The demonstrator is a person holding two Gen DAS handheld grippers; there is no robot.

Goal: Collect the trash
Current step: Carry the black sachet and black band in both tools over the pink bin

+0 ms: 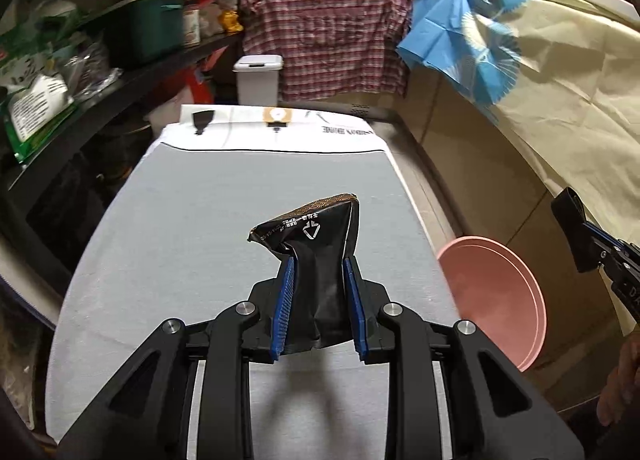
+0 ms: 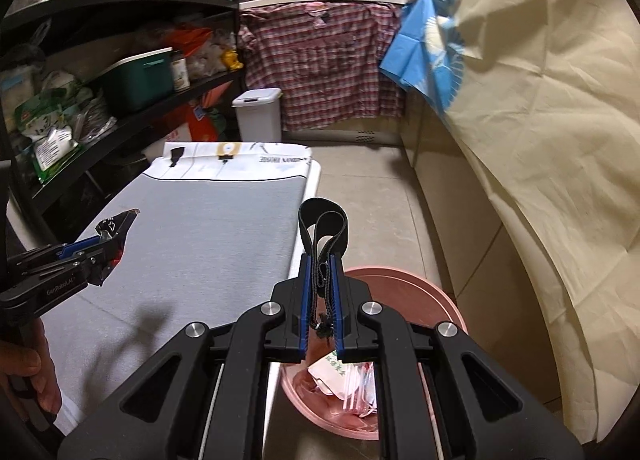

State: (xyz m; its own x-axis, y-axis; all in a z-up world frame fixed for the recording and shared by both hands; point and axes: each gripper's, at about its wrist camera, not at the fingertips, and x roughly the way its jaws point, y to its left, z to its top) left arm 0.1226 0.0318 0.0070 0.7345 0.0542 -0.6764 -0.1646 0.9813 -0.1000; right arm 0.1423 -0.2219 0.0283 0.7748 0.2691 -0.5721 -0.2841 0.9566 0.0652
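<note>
My left gripper (image 1: 319, 264) is shut on a crumpled black snack wrapper (image 1: 316, 228) with a brown patterned edge, held up over the grey-covered table (image 1: 180, 240). In the right wrist view the same left gripper (image 2: 105, 247) and wrapper (image 2: 116, 226) show at the left. My right gripper (image 2: 321, 260) is shut on a looped black elastic strap (image 2: 324, 226), held above the pink basin (image 2: 404, 280) on the floor beside the table. Paper and plastic trash (image 2: 348, 384) lies inside the basin. In the left wrist view the right gripper (image 1: 578, 234) shows at the right edge, above the basin (image 1: 492, 292).
A white lidded bin (image 1: 258, 80) stands past the table's far end under a hanging plaid shirt (image 1: 328, 32). Black shelving (image 1: 100, 72) full of goods lines the left. A cream and blue cloth (image 1: 560, 80) drapes the counter on the right. A hand (image 2: 24, 372) shows at the lower left.
</note>
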